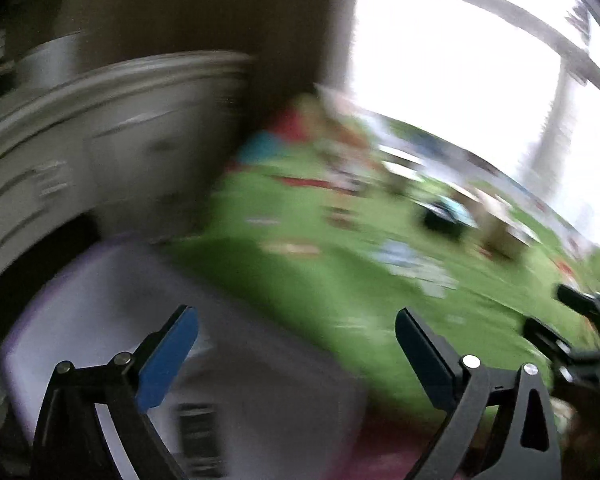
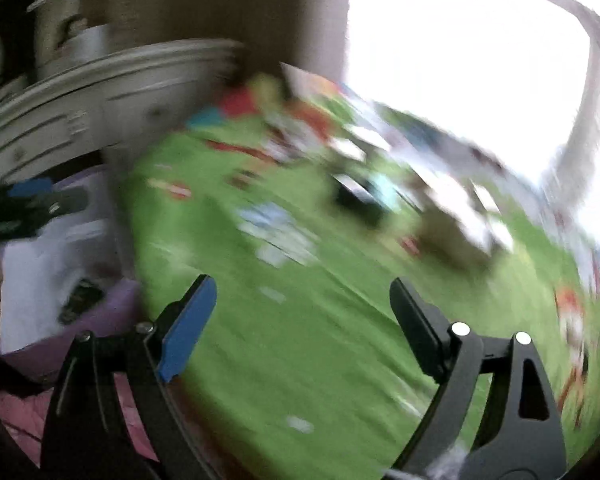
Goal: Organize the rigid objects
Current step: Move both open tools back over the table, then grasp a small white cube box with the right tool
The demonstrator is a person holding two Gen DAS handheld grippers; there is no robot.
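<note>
Both views are heavily blurred. My left gripper (image 1: 296, 316) is open with nothing between its blue-padded fingers, above the edge of a pale lilac bin (image 1: 112, 292) beside a green bed sheet (image 1: 300, 272). My right gripper (image 2: 302, 284) is open and empty over the green sheet (image 2: 300, 340). Scattered on the sheet are a black object with a light-blue part (image 1: 444, 216) (image 2: 360, 196), a brown box (image 1: 500, 236) and pale blue-white items (image 2: 276, 236). The right gripper (image 1: 560, 316) also shows at the left wrist view's right edge.
A white dresser (image 1: 100, 148) (image 2: 80, 120) stands behind the bin at the left. A bright window (image 1: 460, 60) fills the upper right. Red and teal items (image 2: 228, 108) lie at the sheet's far corner. The lilac bin (image 2: 112, 312) holds white things; pink cloth (image 2: 16, 412) lies below it.
</note>
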